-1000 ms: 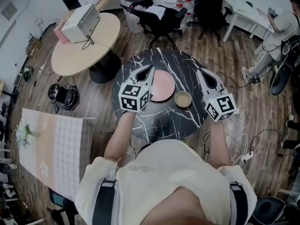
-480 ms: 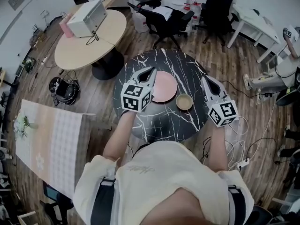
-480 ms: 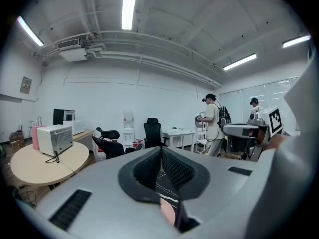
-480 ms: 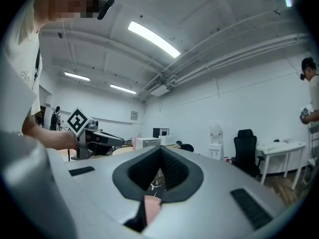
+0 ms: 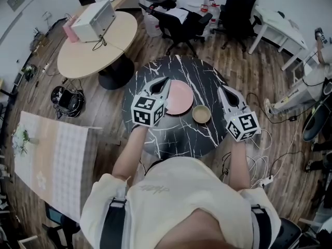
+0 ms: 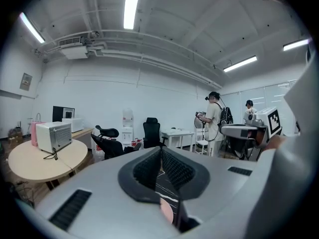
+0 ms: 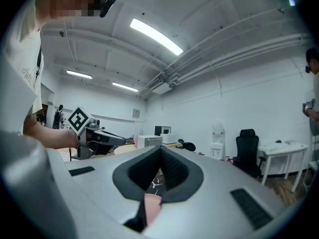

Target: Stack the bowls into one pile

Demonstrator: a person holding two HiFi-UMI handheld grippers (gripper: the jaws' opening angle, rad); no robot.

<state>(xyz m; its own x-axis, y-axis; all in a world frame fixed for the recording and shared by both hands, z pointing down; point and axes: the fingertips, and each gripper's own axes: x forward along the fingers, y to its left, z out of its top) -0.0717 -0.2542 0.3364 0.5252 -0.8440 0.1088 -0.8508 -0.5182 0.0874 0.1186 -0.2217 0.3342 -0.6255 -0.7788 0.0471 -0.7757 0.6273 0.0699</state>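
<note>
Bright, even light from ceiling strip lights (image 6: 130, 6) fills mostly sharp frames, with strong fisheye bending and dark vignetted corners in both gripper views.

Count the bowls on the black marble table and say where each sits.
2. A wide pink bowl near the table middle; a small tan bowl just right of it. None seems hidden.

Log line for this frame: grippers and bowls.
left gripper shut, empty | right gripper shut, empty | pink bowl, tan bowl side by side, unstacked
</note>
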